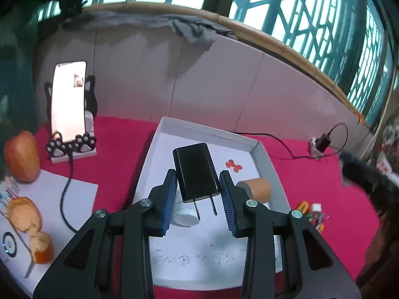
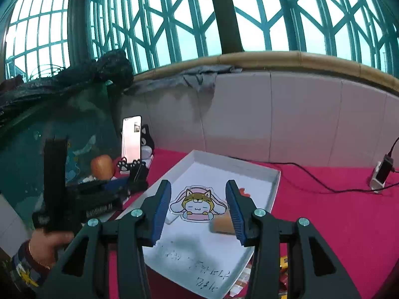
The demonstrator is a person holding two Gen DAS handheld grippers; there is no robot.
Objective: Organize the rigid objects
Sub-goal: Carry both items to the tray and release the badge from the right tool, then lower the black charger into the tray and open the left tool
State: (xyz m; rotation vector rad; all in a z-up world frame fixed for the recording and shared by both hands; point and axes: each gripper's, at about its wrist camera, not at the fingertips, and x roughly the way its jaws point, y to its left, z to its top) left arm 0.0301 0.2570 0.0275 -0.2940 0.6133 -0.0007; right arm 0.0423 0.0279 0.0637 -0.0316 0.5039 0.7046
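Fingers of my left gripper (image 1: 198,194) clamp a black charger (image 1: 195,172) above the white tray (image 1: 268,159); my right gripper (image 2: 198,209) hangs wide, empty. Red cloth (image 1: 324,174) covers the desk below latticed windows (image 2: 174,25).

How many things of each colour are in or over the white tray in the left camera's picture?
Black: 1, charger
White: 1, bottle
Brown: 1, roll
Red: 1, bow shape
Total: 4
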